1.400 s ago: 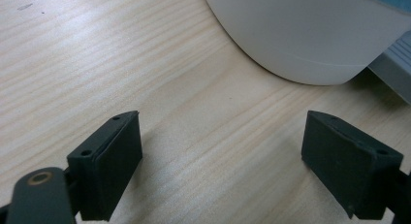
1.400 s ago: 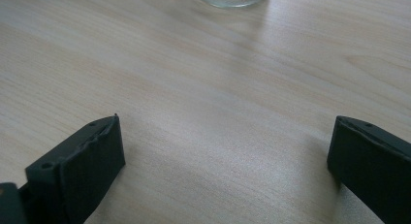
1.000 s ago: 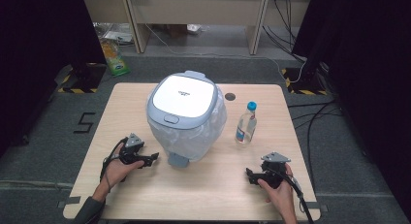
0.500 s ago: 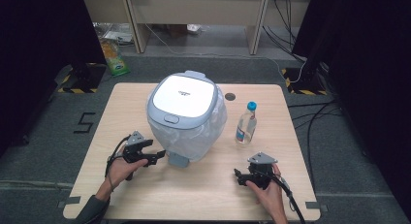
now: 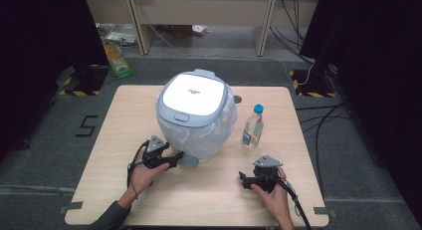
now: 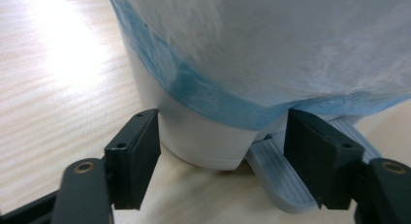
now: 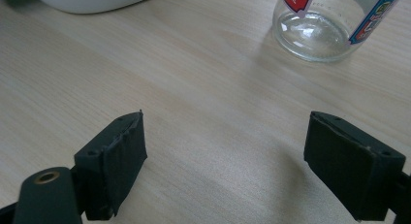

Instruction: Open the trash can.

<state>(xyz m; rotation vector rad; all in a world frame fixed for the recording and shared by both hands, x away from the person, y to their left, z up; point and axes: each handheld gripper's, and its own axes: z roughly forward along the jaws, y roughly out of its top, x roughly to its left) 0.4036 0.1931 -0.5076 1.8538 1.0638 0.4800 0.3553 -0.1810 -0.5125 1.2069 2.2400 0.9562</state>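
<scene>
A pedal bin (image 5: 191, 115) with a white lid framed in grey-blue and a clear liner bag stands mid-table. Its grey foot pedal (image 5: 189, 161) points toward the front edge. My left gripper (image 5: 176, 157) lies low at the bin's foot. In the left gripper view the round white base (image 6: 203, 141) and the pedal (image 6: 276, 178) sit between the jaws of the left gripper (image 6: 220, 156), which have just been closing; no pad clearly presses. My right gripper (image 5: 244, 180) rests at the front right, wide open over bare wood (image 7: 225, 151). A clear water bottle (image 5: 252, 128) with a blue cap stands right of the bin; its bottom (image 7: 320, 25) lies ahead of the right jaws.
The wooden table (image 5: 124, 190) has rounded corners and a small round hole (image 5: 237, 99) behind the bin. On the floor beyond lie a green-yellow bag (image 5: 119, 63) and cables (image 5: 318, 120). Bare tabletop lies left of the bin and between my hands.
My left gripper has slid right, up to the bin's base and pedal. The right gripper shifted left a little early on, then stayed put. Bin and bottle have not moved.
</scene>
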